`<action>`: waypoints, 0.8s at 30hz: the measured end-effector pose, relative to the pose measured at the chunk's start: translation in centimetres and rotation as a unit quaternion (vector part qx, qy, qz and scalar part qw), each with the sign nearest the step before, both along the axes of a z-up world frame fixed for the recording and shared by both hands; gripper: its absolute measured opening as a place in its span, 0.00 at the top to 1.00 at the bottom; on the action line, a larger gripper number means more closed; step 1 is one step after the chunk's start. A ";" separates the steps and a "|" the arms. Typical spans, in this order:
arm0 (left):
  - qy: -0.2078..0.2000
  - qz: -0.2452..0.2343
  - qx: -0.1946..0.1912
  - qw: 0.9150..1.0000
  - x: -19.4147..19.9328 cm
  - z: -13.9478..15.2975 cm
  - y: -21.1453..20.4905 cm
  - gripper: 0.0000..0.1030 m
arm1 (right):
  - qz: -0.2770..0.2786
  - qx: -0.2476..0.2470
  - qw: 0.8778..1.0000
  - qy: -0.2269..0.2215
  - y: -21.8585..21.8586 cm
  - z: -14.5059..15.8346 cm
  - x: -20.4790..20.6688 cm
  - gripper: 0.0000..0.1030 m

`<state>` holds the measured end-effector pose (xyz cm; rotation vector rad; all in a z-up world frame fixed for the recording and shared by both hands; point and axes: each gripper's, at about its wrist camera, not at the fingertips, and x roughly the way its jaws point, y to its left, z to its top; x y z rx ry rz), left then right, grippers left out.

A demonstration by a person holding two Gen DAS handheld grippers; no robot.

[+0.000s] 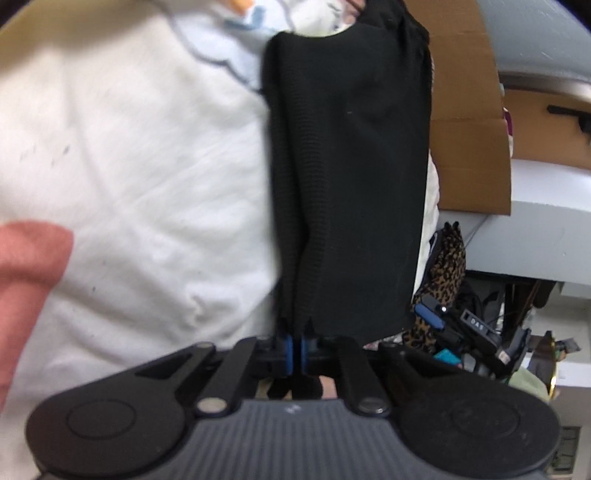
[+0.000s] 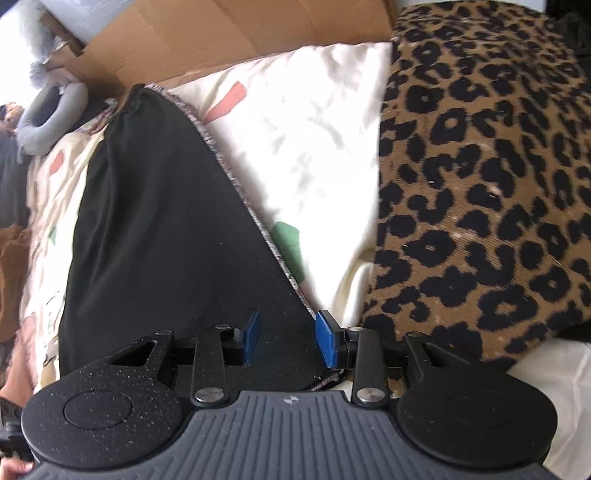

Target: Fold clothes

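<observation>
A: What does your left gripper (image 1: 294, 347) hold?

B: Your left gripper has its two blue pads (image 1: 288, 352) pressed together on the lower edge of the black garment (image 1: 351, 177). The cloth stretches away from the fingers in a long folded band, over the white bedding (image 1: 129, 166).

A: And your right gripper (image 2: 290, 341)?

B: Its fingers stand apart, and nothing is clamped between them. In the right wrist view the black garment (image 2: 166, 221) lies flat on the cream sheet with coloured patches (image 2: 303, 140), and one corner of it reaches into the gap between the blue pads (image 2: 327, 339). If a pad touches the cloth, I cannot tell.

A: What lies around the garment?

B: Just to the right of your right gripper there is a leopard-print cloth (image 2: 480, 184), lying on the same sheet. Behind the bed stands brown cardboard (image 2: 240, 33). At the far left you see a grey ring-shaped cushion (image 2: 48, 122). In the left wrist view a pink patch (image 1: 29, 266) shows at the left edge of the bedding.
</observation>
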<state>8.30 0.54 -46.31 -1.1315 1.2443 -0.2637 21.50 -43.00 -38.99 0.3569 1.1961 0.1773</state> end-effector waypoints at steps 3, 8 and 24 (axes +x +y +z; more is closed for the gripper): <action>0.005 -0.005 0.014 1.000 -0.1 0.7 0.3 0.96 | 0.012 0.004 1.000 0.000 -0.1 -0.4 0.6 0.61; 0.018 -0.009 0.035 0.999 -0.1 0.8 0.5 0.96 | 0.019 0.018 1.000 0.007 -0.6 -1.3 1.0 0.61; 0.029 -0.036 0.070 0.996 1.4 1.7 0.8 0.97 | 0.057 0.084 0.994 0.052 -0.3 -3.5 2.2 0.61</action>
